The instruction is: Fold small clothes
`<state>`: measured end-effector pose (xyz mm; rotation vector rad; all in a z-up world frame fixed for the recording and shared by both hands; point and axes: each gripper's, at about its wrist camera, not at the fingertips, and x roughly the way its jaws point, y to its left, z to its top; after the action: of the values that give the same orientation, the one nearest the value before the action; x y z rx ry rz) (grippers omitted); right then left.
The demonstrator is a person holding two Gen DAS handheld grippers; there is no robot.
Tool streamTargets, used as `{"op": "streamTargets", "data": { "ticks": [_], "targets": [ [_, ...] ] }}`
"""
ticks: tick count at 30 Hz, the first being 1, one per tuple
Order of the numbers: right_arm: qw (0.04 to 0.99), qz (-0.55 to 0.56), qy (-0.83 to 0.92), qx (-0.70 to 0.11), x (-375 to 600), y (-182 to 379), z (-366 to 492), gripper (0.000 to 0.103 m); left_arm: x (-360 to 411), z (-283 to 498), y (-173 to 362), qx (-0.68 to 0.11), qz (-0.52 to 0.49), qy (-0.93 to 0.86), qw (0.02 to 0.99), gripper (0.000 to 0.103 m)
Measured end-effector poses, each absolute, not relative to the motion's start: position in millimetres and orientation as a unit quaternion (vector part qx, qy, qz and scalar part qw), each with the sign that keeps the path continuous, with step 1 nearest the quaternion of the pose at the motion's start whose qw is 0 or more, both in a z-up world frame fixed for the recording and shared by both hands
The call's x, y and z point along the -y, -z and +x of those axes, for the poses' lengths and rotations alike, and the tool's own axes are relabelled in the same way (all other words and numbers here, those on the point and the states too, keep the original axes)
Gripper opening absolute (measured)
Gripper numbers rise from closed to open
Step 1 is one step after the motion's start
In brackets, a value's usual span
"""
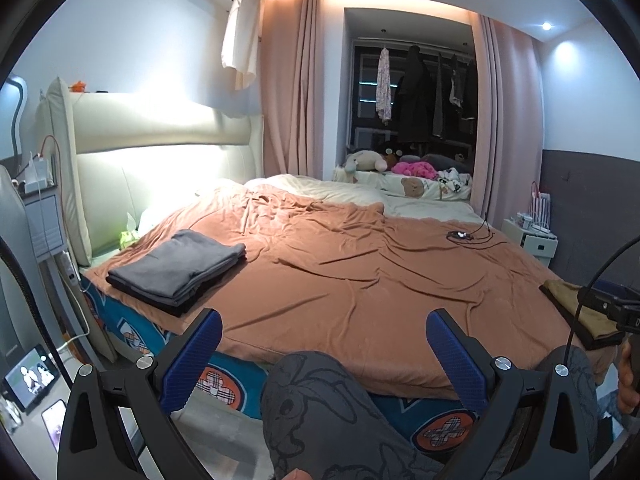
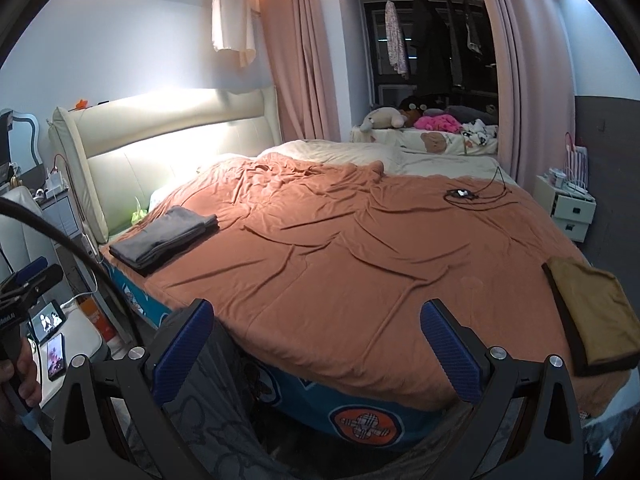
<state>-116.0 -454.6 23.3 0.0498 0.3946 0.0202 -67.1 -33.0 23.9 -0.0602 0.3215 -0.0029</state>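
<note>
Clothes lie at the two ends of the bed's near edge, and neither claw has anything in it. Starting at the left: the grey folded stack (image 1: pixel 176 268) sits on the orange bedspread (image 1: pixel 340 272) close to the headboard corner, its long axis running diagonally from the near edge back toward the headboard. It looks already folded, so I judge it to be finished work.

My left claw (image 1: pixel 324 352) hangs short of the bed edge, jaws wide apart and empty, with the person's patterned trouser knee (image 1: pixel 320 408) showing between them. The grey stack lies up and to its left; the middle of the bed straight ahead is bare.

My right claw (image 2: pixel 316 344) is likewise spread wide, holding nothing, pointed at the same bare middle. The tan garment (image 2: pixel 592 316) lies to its right at the bed's near right corner, flat, a dark layer showing along its near and left edges, long axis running away from me. The right claw is clearly the nearer one, so I expect the next reach to swing right with that hand.

From the left view the tan garment is partly covered by the other claw's body and cable. I cannot tell whether it is one piece or several, nor what kind of clothing it is.
</note>
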Motion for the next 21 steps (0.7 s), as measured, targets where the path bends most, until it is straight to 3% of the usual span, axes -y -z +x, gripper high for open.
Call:
{"op": "streamTargets", "data": {
  "ticks": [21],
  "targets": [
    [0.983,0.048,-0.002,-0.177,450.9,-4.5,-123.4,0.103,39.5,-69.0,-8.8,-0.159,-0.028,0.008,0.987,0.102]
  ]
}}
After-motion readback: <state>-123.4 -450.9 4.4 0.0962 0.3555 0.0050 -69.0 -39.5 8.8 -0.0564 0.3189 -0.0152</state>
